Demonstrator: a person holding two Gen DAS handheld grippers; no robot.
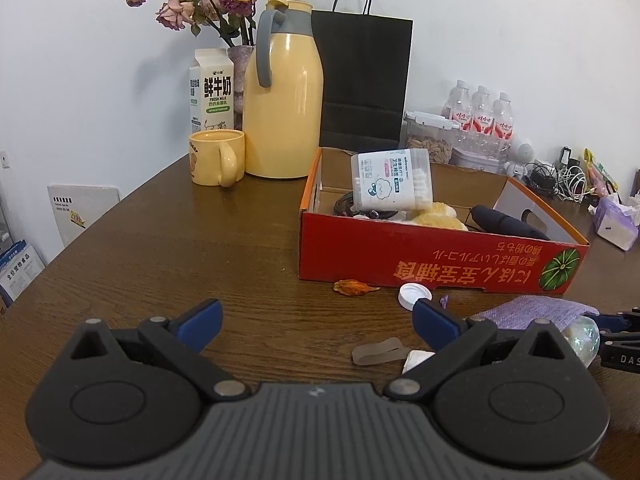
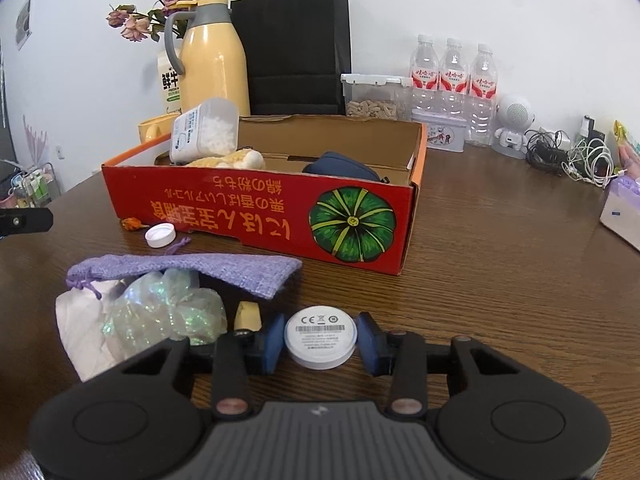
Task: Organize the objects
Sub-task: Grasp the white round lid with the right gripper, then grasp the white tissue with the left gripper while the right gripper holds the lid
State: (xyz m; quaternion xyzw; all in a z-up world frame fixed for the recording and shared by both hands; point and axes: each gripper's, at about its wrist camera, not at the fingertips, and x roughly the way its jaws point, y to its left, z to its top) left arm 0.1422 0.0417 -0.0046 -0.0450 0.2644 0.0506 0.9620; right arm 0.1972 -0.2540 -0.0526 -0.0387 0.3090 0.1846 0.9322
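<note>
Right gripper (image 2: 320, 340) pinches a white round disc (image 2: 320, 342) on the table (image 2: 500, 280); left gripper (image 1: 318, 320) gapes wide, empty.

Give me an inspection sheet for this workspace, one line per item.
Surface: wooden table, crowded.
Job's things: white disc on the table; red box holds a cotton-swab tub.
Clutter: purple pouch, white cap, yellow jug, mug.
Grippers: right tool astride the disc, contact unclear; left tool open, empty.
Cables: tangled bundle far right.
Surroundings: white wall, black bag.
</note>
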